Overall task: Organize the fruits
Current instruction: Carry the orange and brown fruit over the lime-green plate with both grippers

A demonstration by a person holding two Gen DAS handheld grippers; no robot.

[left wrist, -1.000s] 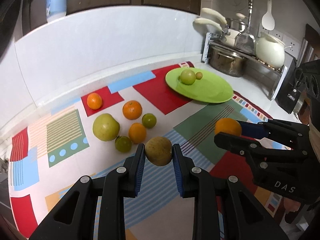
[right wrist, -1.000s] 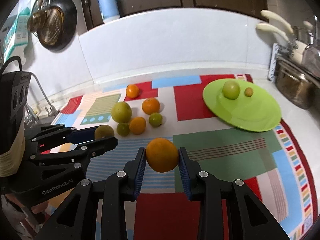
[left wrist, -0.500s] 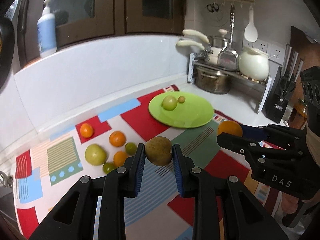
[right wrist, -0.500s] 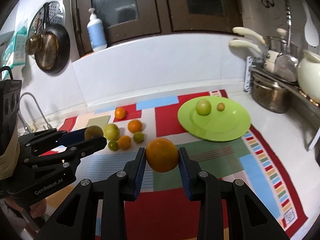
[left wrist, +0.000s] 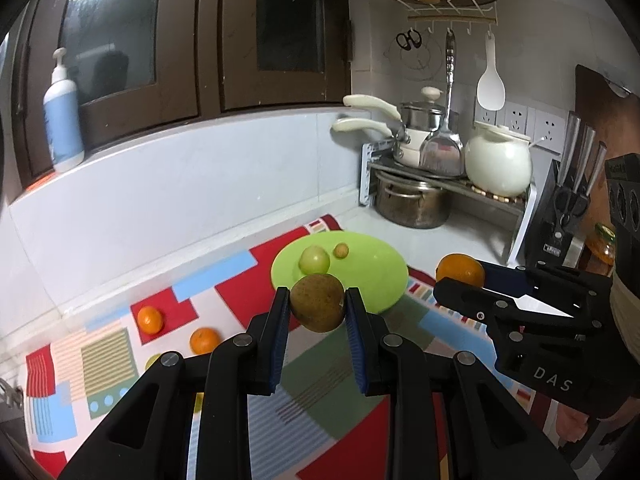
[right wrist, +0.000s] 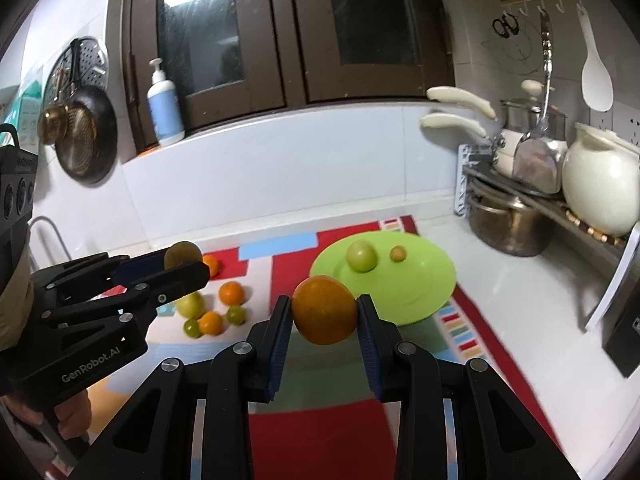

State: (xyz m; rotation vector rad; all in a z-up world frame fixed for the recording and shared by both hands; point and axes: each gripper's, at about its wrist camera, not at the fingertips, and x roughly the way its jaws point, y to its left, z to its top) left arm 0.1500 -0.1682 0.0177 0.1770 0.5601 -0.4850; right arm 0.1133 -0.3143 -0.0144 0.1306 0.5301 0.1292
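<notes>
My left gripper (left wrist: 317, 307) is shut on a brown round fruit (left wrist: 317, 307) and holds it in the air above the mat, in front of the green plate (left wrist: 372, 276). My right gripper (right wrist: 323, 315) is shut on an orange (right wrist: 323, 315), also raised. The plate (right wrist: 424, 280) carries a green fruit (right wrist: 361, 255) and a small tan fruit (right wrist: 398, 254). Several oranges and green fruits (right wrist: 210, 308) lie on the patterned mat to the left. The right gripper with its orange shows in the left wrist view (left wrist: 460, 270).
A metal rack (left wrist: 448, 184) with pots and a white jar (left wrist: 498, 162) stands at the back right. A knife block (left wrist: 568, 208) is at the far right. A soap bottle (right wrist: 164, 108) stands on the window ledge. A pan (right wrist: 84, 136) hangs on the left wall.
Both grippers have risen and pulled back from the mat with their fruits still held. The plate and loose fruits now look smaller and farther below.
</notes>
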